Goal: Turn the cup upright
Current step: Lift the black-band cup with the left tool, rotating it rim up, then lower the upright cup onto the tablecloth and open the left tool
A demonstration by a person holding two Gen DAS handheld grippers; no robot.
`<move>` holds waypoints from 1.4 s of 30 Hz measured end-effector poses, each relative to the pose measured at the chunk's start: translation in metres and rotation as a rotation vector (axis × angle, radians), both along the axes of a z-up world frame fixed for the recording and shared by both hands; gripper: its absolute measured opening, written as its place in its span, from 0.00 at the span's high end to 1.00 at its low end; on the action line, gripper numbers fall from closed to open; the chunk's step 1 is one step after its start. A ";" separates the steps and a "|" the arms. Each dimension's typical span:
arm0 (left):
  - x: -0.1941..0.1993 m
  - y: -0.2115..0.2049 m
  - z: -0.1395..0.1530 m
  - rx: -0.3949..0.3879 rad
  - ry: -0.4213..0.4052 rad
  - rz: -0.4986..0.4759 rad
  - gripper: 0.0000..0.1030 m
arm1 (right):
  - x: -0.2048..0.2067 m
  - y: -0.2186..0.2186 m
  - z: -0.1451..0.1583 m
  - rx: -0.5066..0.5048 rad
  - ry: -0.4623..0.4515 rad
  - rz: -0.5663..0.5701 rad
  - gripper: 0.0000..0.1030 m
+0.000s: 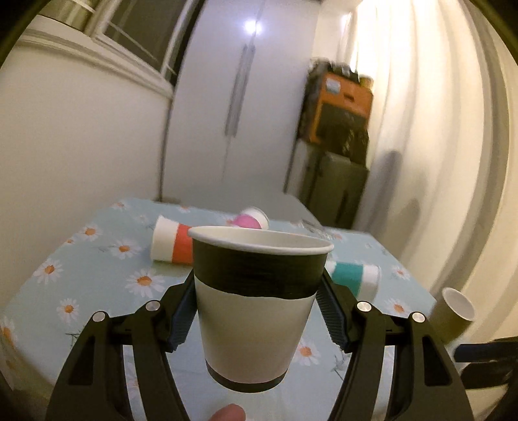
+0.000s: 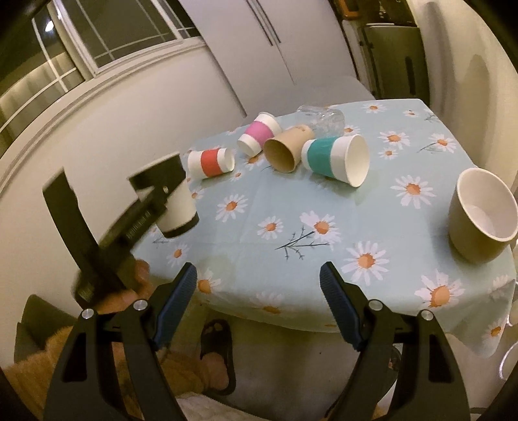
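White wardrobe [image 1: 239, 97] (dark window [image 2: 106, 35])

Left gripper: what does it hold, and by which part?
The left gripper holds the black-banded paper cup upright, its pads on opposite sides of the wall.

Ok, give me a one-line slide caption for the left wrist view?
Left tongs grip a black-banded white paper cup upright above the daisy-print tablecloth.

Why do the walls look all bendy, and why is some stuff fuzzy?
Both views come through fisheye lenses, so straight walls and the table edge curve. In the left wrist view, the black-banded cup in the left gripper is sharp, but the orange box behind is smeared. In the right wrist view, the left gripper looks blurred, and a lamp glares in the window.
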State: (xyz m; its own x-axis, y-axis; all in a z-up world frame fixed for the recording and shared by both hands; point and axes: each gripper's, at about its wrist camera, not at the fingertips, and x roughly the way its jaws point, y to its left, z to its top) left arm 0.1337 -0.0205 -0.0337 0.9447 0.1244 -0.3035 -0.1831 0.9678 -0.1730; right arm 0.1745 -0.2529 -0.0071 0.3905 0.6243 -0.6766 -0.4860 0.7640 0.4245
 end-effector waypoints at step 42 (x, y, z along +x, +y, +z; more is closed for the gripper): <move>-0.012 -0.031 -0.080 0.135 -0.072 0.098 0.06 | 0.008 -0.001 -0.005 -0.017 0.005 -0.003 0.24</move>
State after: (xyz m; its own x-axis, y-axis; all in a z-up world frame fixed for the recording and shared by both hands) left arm 0.1219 -0.0514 -0.1138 0.9447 0.2518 -0.2102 -0.2693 0.9613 -0.0586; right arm 0.1828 -0.2538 -0.0126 0.3887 0.6117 -0.6890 -0.4813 0.7725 0.4143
